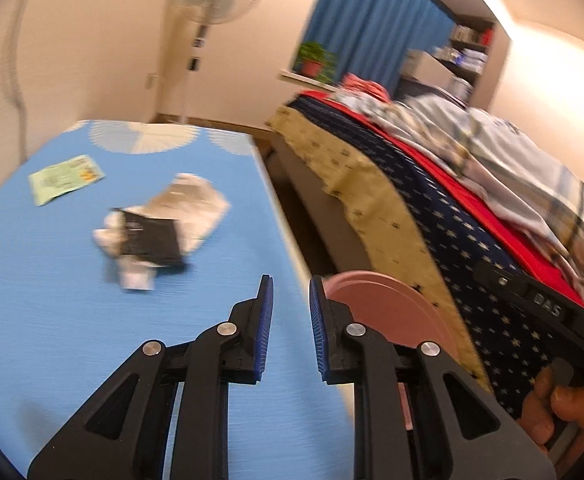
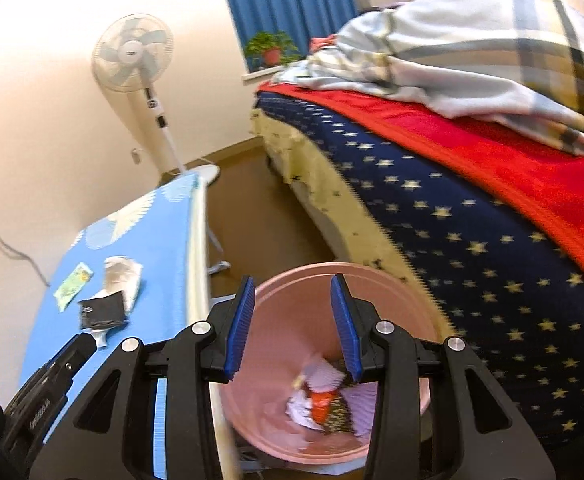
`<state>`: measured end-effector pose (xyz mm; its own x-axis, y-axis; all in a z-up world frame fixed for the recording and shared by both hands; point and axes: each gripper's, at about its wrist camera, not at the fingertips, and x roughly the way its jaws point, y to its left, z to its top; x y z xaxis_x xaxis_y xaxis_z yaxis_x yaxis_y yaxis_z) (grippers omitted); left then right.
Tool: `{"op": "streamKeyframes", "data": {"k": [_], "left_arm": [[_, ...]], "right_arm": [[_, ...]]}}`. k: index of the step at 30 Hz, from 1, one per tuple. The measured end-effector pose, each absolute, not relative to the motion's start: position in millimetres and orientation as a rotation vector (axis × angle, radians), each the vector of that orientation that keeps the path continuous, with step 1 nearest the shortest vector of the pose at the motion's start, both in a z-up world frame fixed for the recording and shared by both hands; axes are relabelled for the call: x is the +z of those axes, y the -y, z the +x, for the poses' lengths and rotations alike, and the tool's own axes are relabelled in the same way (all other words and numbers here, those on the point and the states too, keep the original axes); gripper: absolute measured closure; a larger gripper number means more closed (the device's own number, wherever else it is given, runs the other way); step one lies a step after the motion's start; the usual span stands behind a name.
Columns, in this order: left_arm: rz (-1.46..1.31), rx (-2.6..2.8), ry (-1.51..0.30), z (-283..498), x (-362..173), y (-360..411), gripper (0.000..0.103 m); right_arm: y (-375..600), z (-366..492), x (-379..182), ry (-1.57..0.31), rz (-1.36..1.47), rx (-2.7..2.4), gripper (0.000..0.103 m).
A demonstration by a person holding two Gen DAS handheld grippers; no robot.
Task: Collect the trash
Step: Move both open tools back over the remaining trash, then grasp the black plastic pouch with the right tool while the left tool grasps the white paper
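Observation:
A pink bin (image 2: 292,446) stands on the floor between the blue-topped table (image 2: 160,240) and the bed; crumpled wrappers (image 2: 323,400) lie in its bottom. My right gripper (image 2: 292,320) hangs open over the bin's mouth with nothing between its pads. On the table lie a black pouch (image 1: 148,240) over a silver wrapper (image 1: 190,204), white scraps (image 1: 136,280) and a green packet (image 1: 66,178). My left gripper (image 1: 290,312) is open and empty above the table's right edge, just short of the pile. The bin's rim (image 1: 375,312) shows behind its right finger.
A bed (image 2: 471,248) with a starred navy cover, red blanket and plaid quilt runs along the right. A standing fan (image 2: 134,54) is against the far wall, and a potted plant (image 2: 270,50) sits by blue curtains. A hand (image 1: 555,412) grips the other tool at lower right.

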<state>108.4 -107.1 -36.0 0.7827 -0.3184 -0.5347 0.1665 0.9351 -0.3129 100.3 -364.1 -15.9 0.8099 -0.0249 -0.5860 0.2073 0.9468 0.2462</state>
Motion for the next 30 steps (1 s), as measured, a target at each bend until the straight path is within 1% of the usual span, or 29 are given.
{"op": "streamKeyframes", "data": {"k": [9,18,23,25,27,29,30], "left_arm": [[-0.335,-0.067,-0.612,114,-46,35,0.084],[-0.467,0.115,-0.596,122,-58,-47,0.085],[-0.494,0.158,-0.608,134,-66,-65,0.085],[-0.49,0.155,-0.617,141,-68,-67,0.085],[-0.478,0.141,-0.622,148,-69,-67,0.085],[-0.469,0.124,-0.629,155,-70,-67,0.085],[-0.472,0.112,-0.633,158,-71,-68,0.085]], "right_arm": [[294,122,-23,-0.609,0.281,0.055,0.065],[197,156,-35,-0.607,0.199,0.258,0.065],[158,172,-47,-0.623,0.13,0.315,0.064],[144,178,-52,-0.63,0.098,0.336,0.062],[130,184,-57,-0.637,0.051,0.35,0.055],[120,191,-62,-0.65,0.022,0.368,0.051],[116,194,-64,-0.655,0.012,0.373,0.051]]}}
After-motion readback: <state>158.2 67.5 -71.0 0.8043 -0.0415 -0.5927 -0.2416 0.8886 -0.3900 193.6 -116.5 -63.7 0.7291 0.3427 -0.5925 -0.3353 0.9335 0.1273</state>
